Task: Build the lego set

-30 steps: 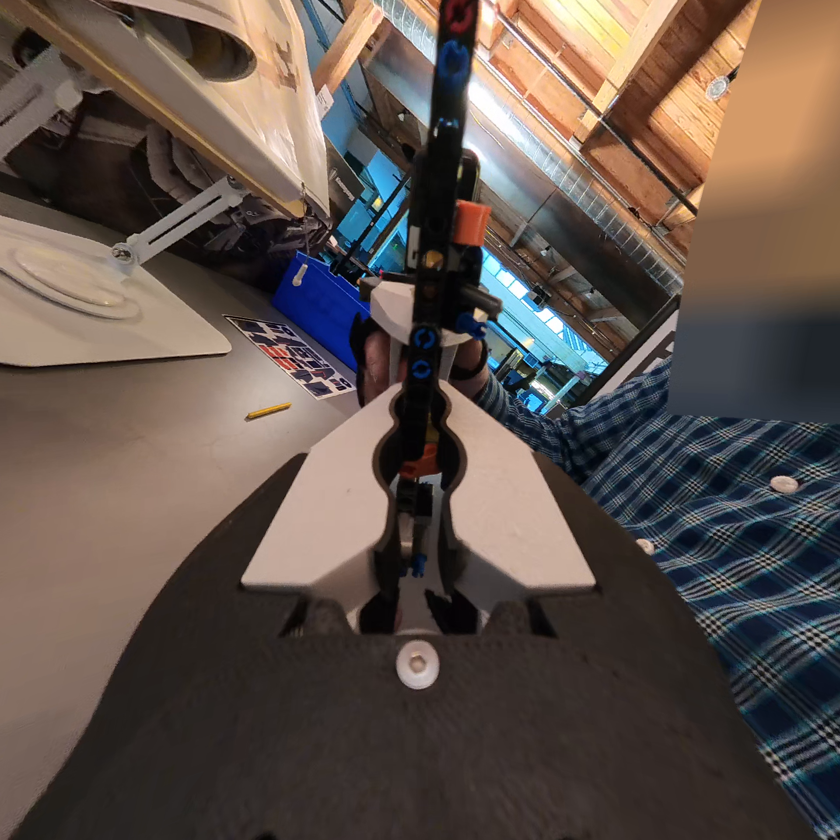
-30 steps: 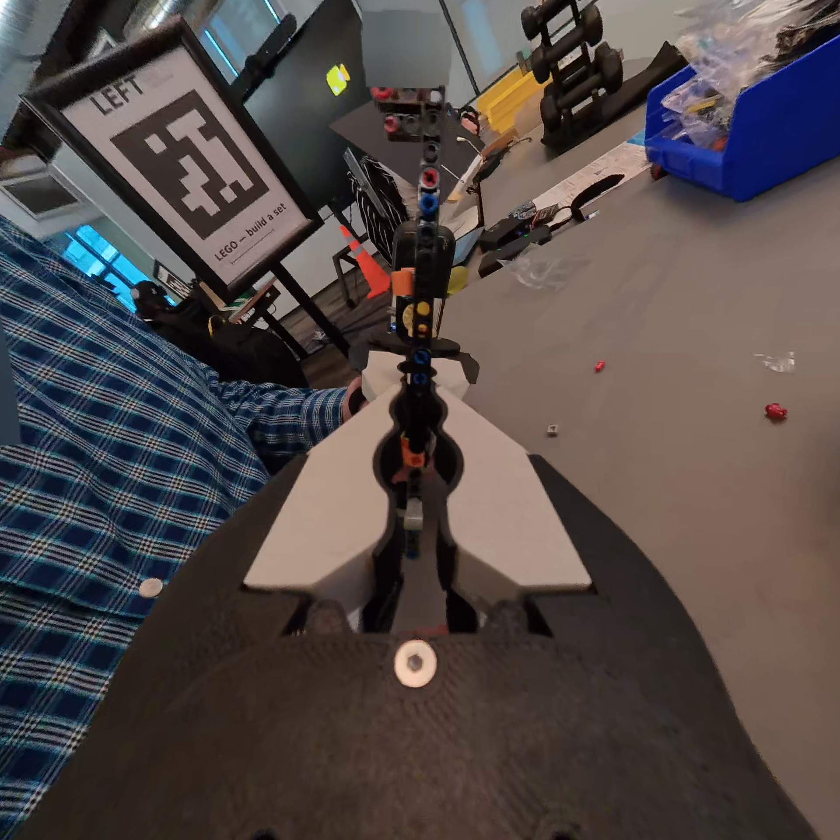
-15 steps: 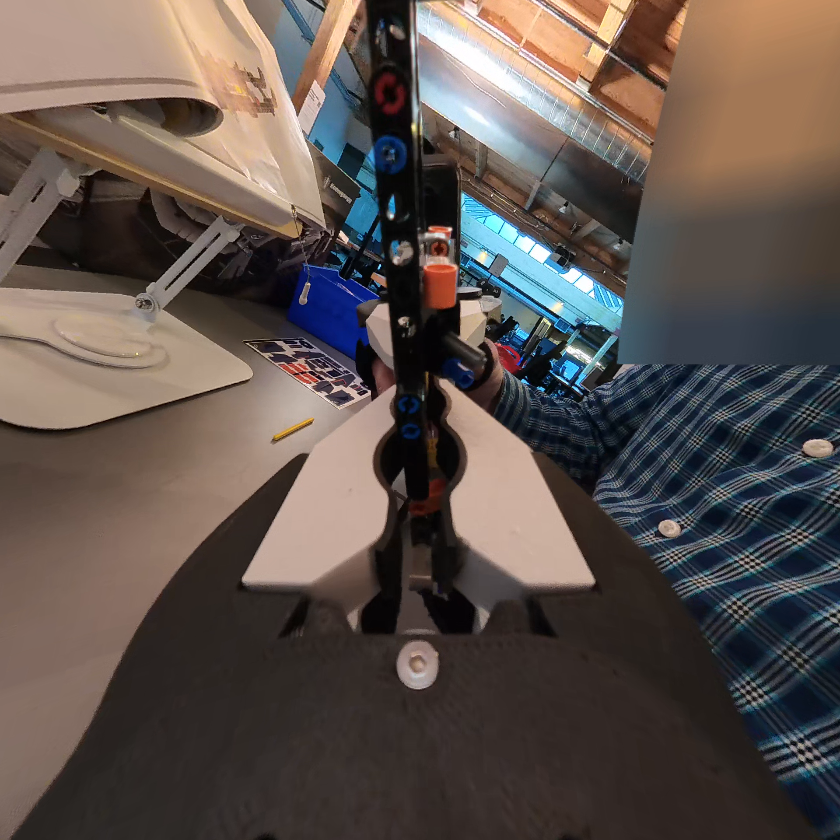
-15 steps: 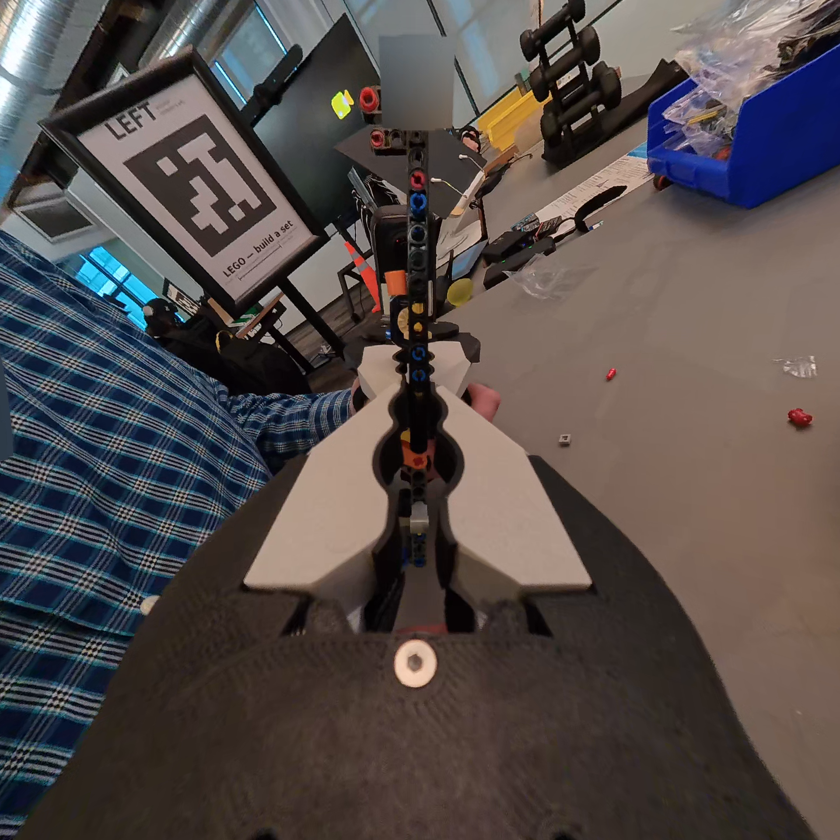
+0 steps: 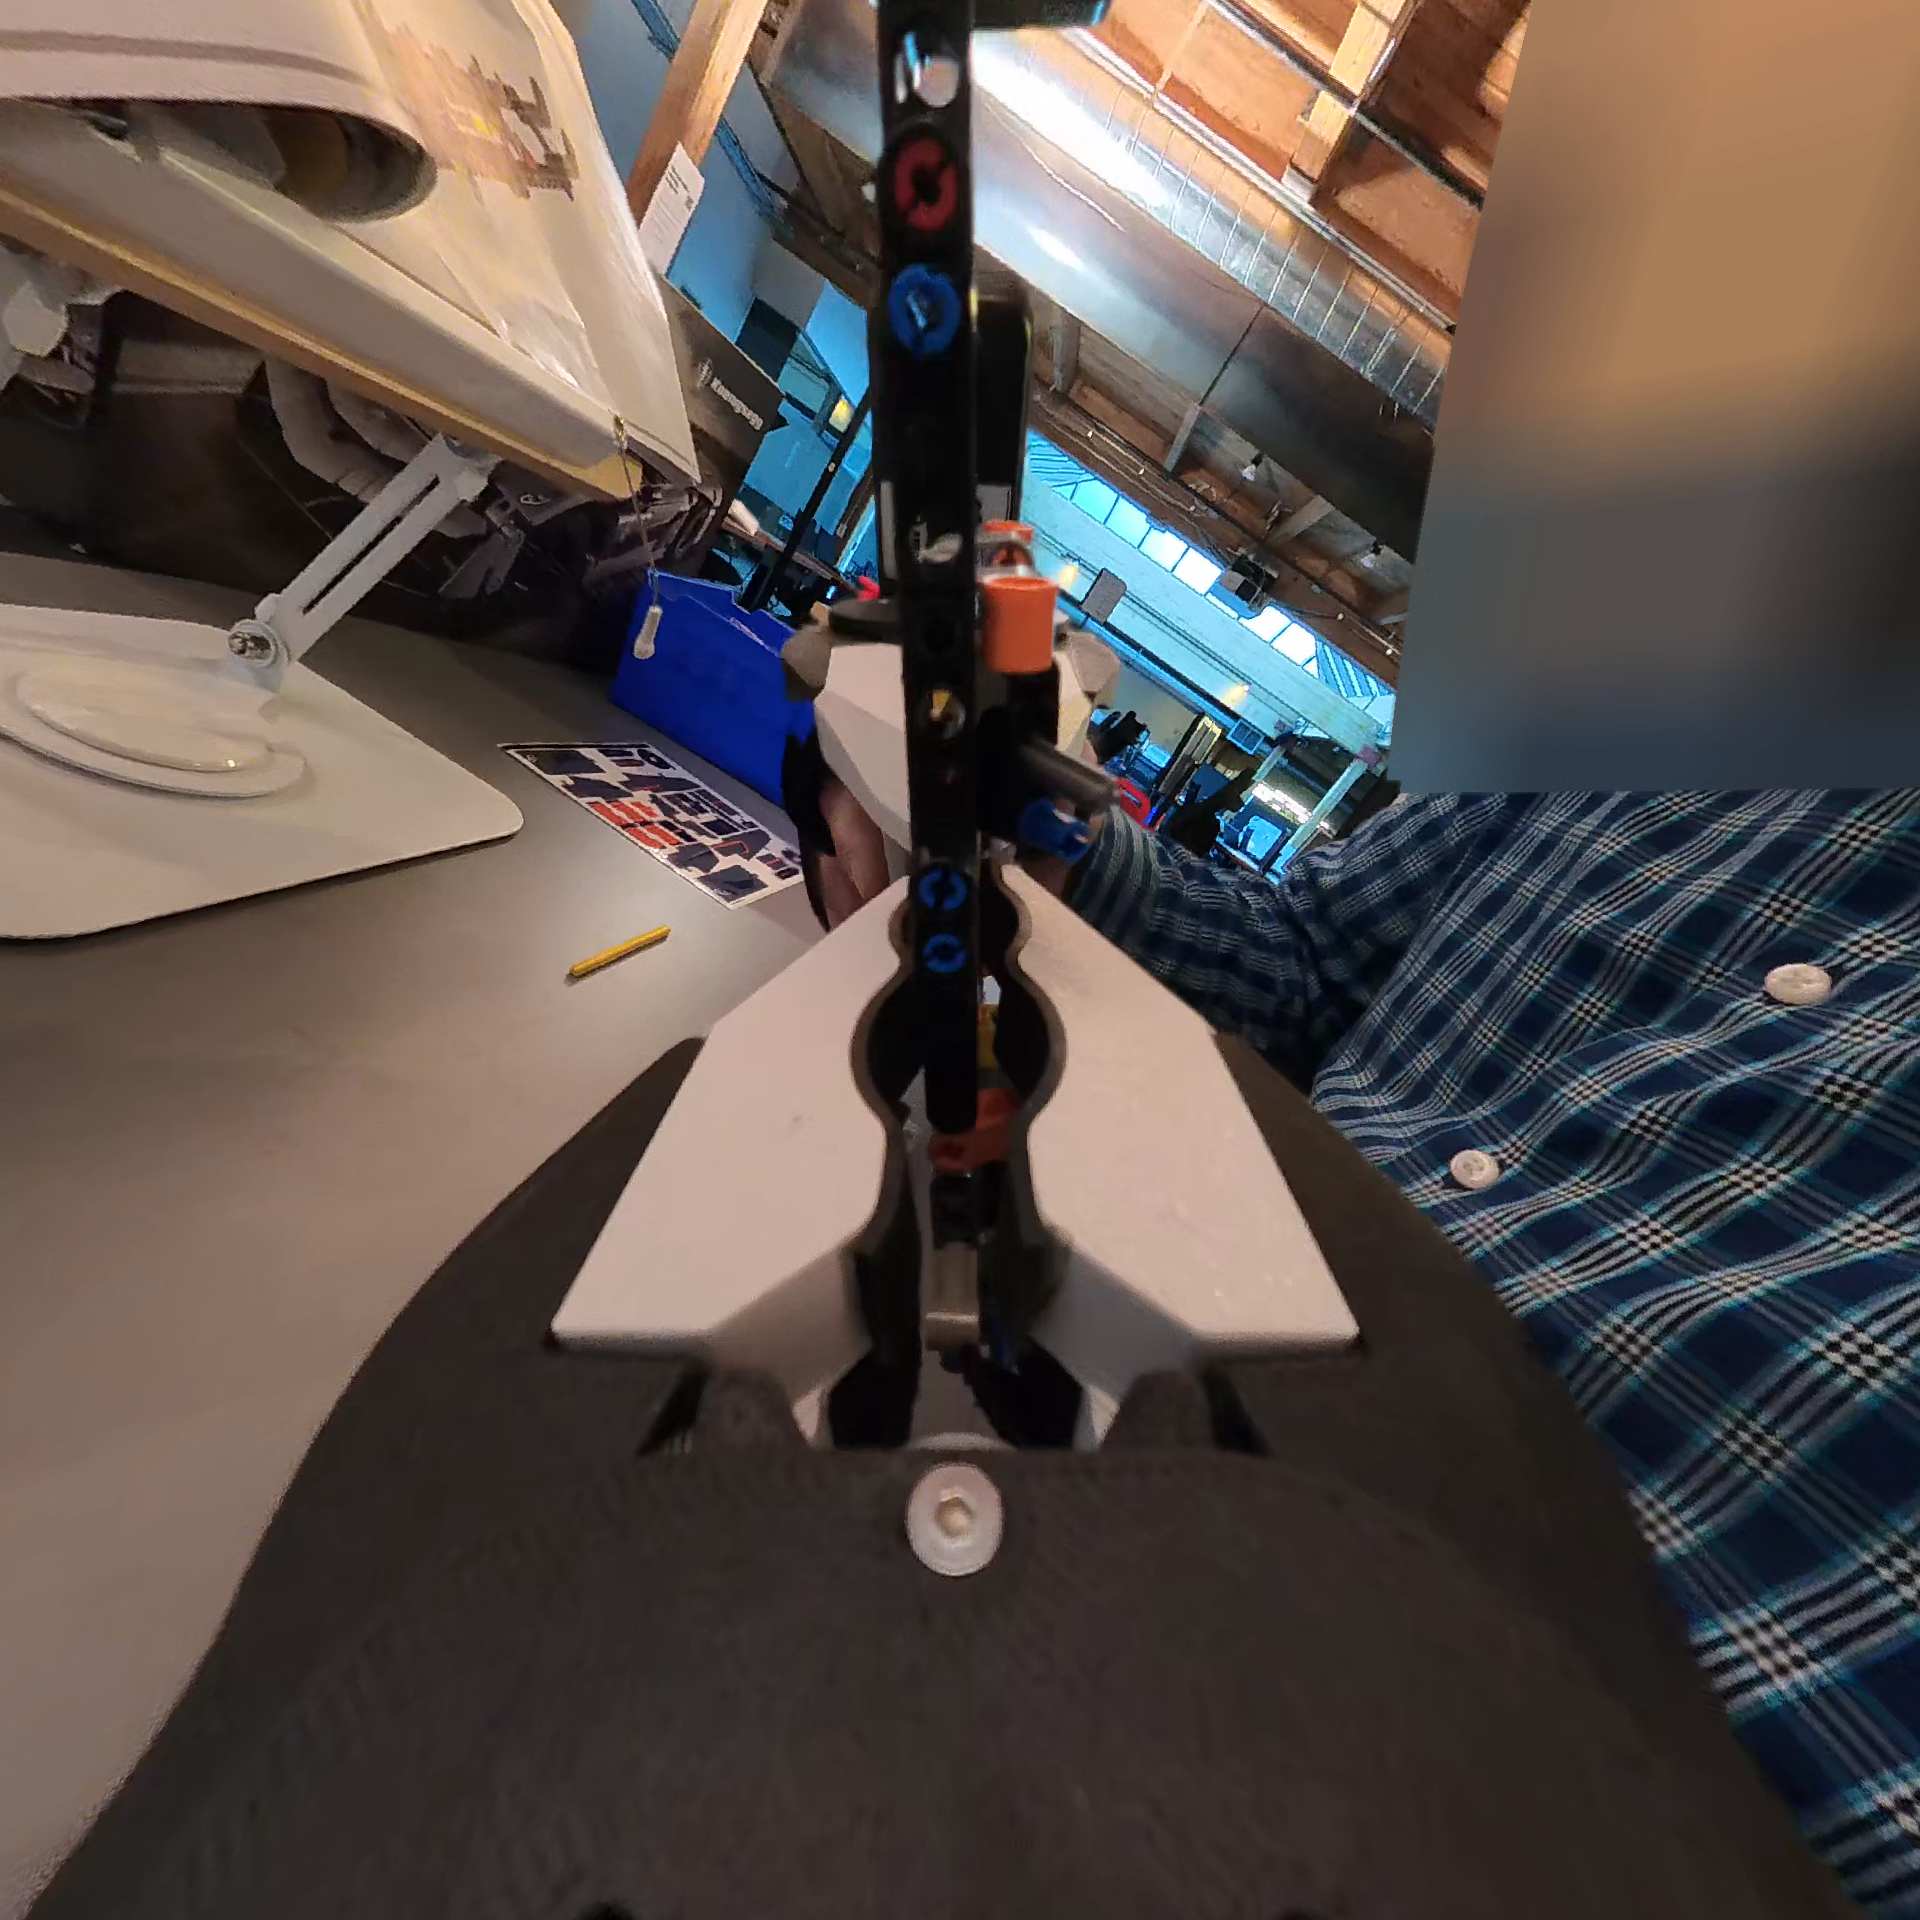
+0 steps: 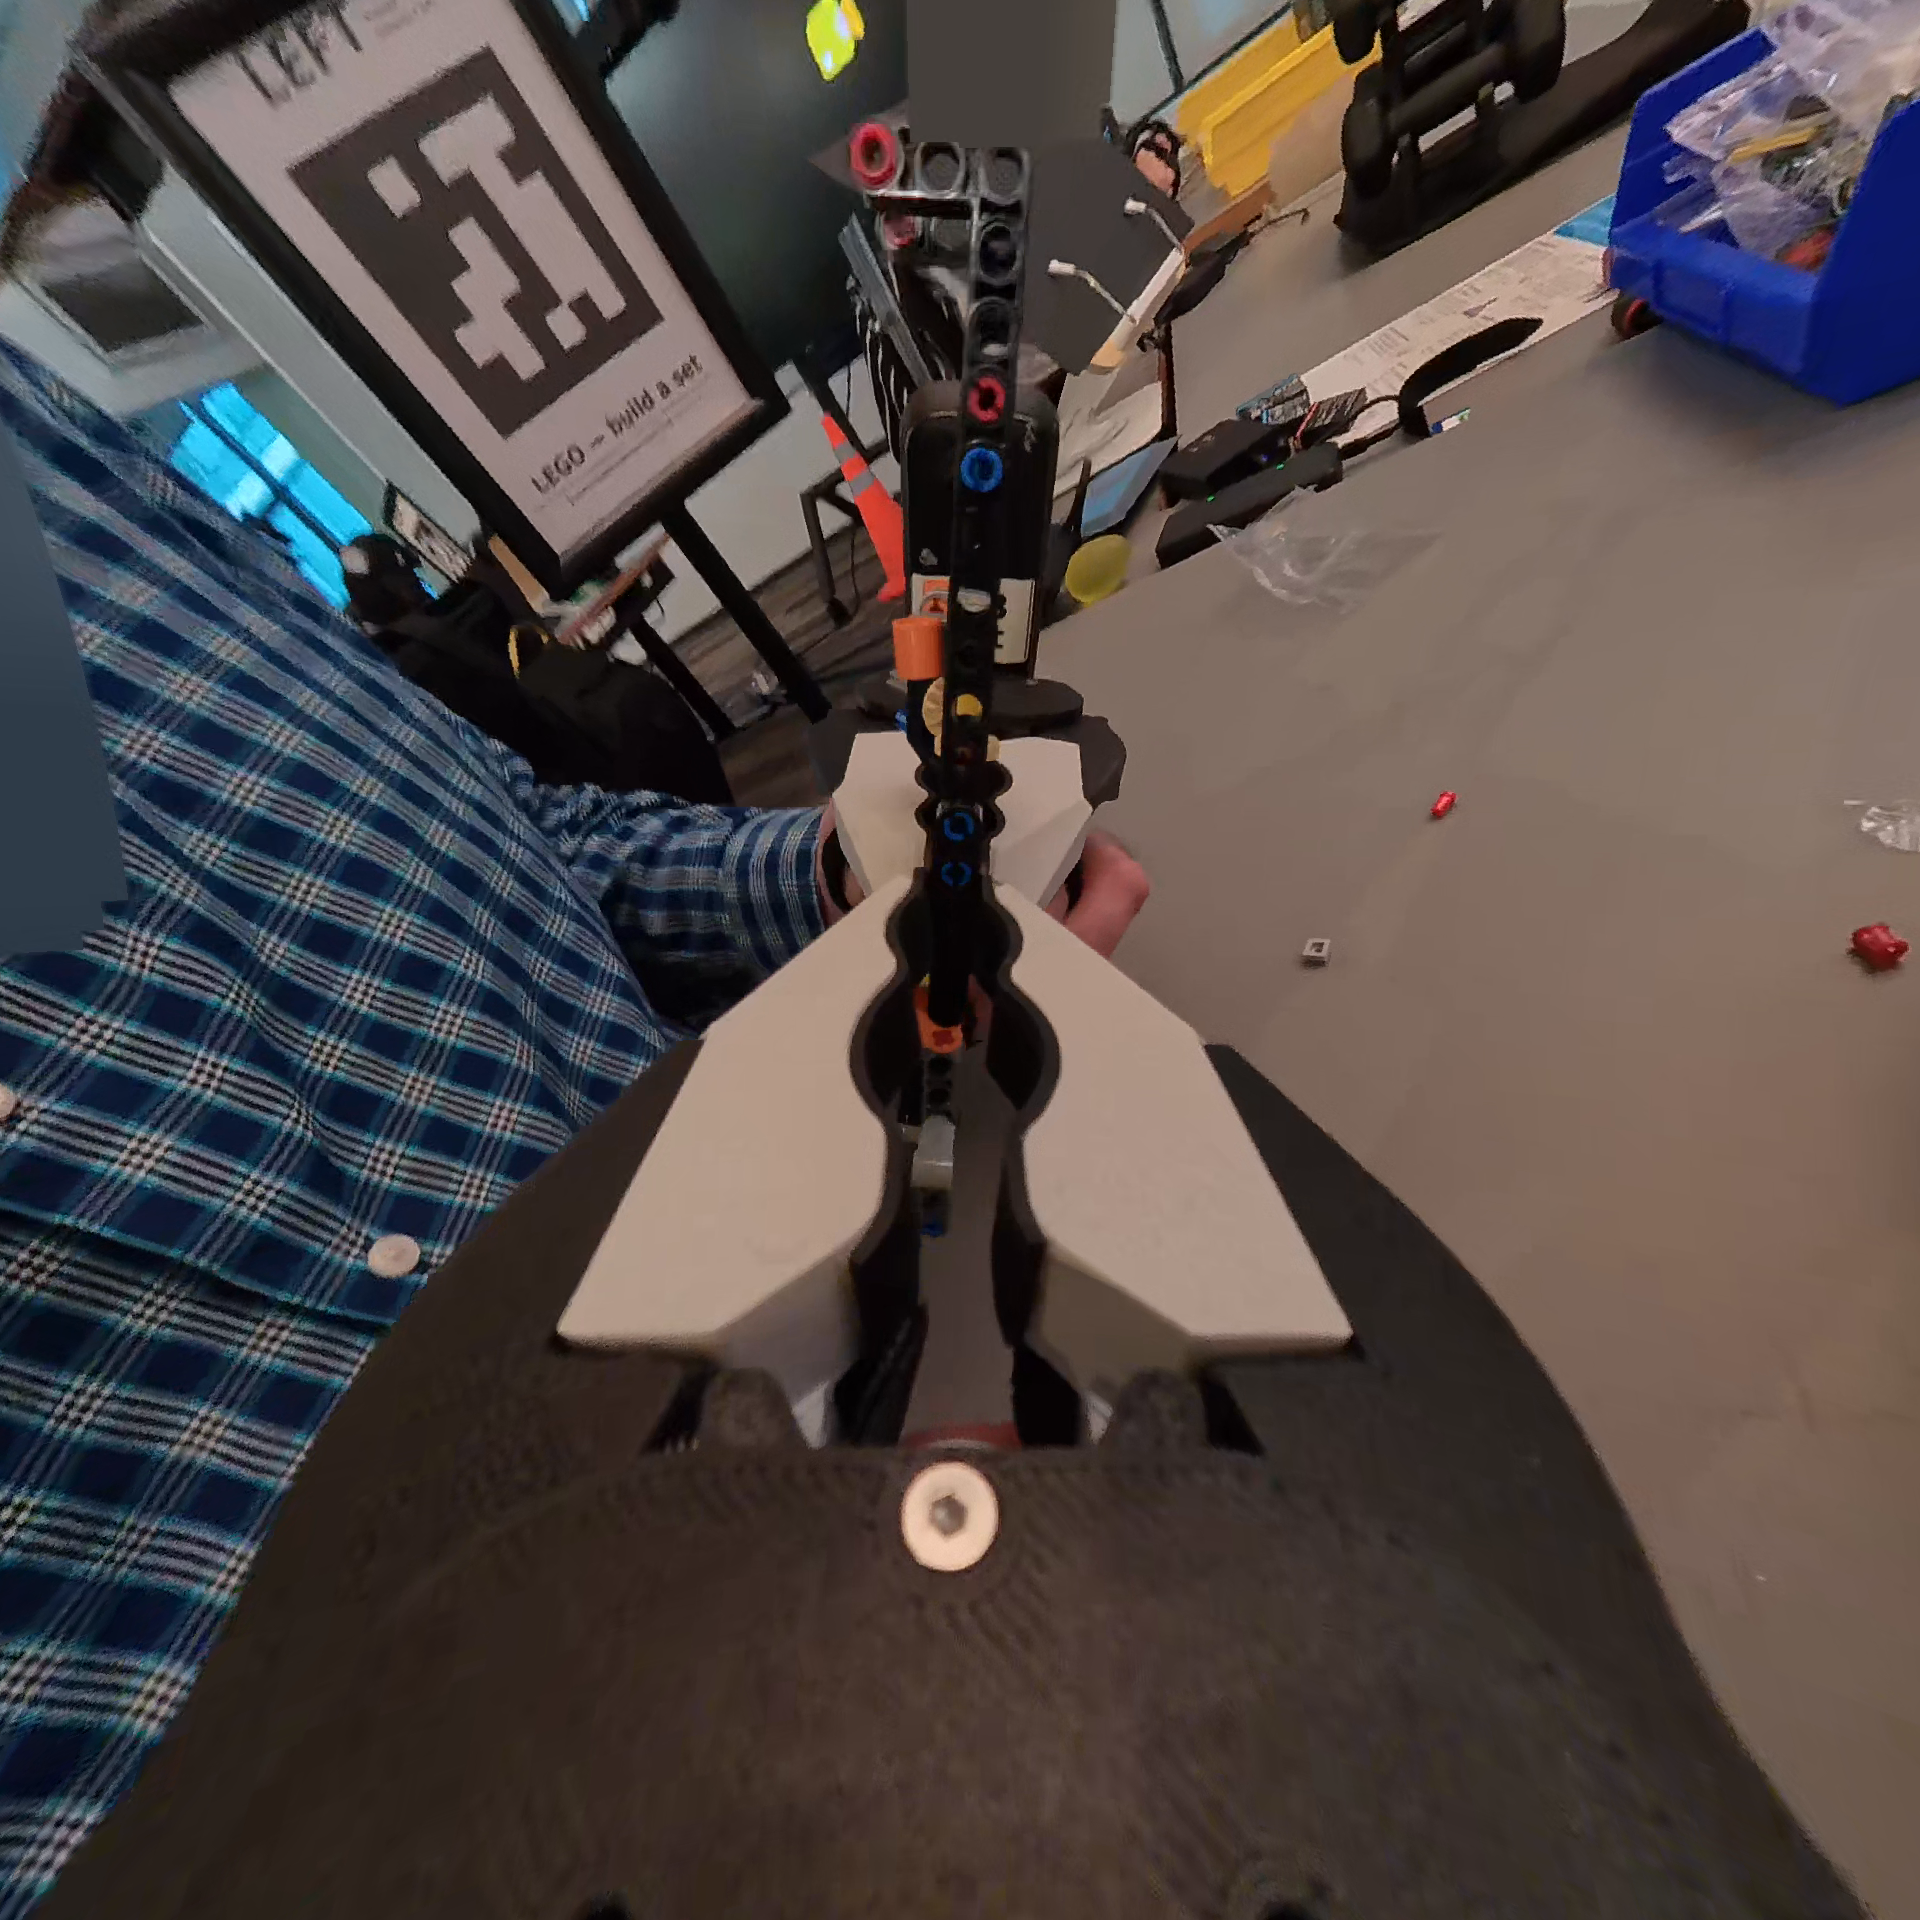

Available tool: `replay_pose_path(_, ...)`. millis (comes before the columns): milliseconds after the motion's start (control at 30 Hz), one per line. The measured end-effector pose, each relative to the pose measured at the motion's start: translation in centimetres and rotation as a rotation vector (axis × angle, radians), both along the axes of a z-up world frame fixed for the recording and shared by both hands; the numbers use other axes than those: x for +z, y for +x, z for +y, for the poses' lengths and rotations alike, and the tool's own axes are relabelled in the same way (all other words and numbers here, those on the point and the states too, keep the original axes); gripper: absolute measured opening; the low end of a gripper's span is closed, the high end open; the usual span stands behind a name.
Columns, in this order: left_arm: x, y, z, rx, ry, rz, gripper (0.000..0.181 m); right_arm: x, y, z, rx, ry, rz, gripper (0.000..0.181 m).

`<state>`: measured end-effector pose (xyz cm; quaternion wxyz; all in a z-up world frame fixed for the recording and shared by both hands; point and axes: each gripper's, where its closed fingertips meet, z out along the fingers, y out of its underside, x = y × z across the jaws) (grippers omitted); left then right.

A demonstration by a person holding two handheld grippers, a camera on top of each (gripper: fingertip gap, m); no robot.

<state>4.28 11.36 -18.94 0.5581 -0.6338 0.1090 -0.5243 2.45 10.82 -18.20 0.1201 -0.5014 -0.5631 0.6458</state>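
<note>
The grey surface (image 6: 1507,727) carries loose parts: a blue bin (image 6: 1766,281) at 1 o'clock in the right wrist view, and small red pieces (image 6: 1875,945) at 3 o'clock.

Above it, held in the air, is the lego assembly (image 5: 935,582), a long black beam studded with blue and red pins. Its long axis runs straight toward 12 o'clock out of both hand-held grippers.

The left hand-held gripper (image 5: 954,935) and the right hand-held gripper (image 6: 954,935) face each other tip to tip, each clenched on the beam's lower end, so neither is nearer.

An orange bush (image 5: 1016,621) sits at the beam's side. Any coming move probably has to work along that axis.
</note>
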Motion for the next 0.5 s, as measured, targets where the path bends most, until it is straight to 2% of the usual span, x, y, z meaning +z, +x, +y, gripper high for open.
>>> replay_pose_path(100,-0.7,-0.2,0.0,-0.004,-0.027,0.020,0.005,-0.6,-0.2,0.0,-0.022,-0.045,-0.010,0.004)
replay_pose_path(233,-0.3,-0.3,0.0,-0.015,-0.037,-0.020,0.006,1.1,-0.7,1.3,-0.095,-0.012,0.051,0.005)
replay_pose_path(500,0.2,-0.6,0.4,0.040,-0.008,-0.010,0.009,0.7,-1.0,0.5,-0.054,-0.026,0.025,0.004)
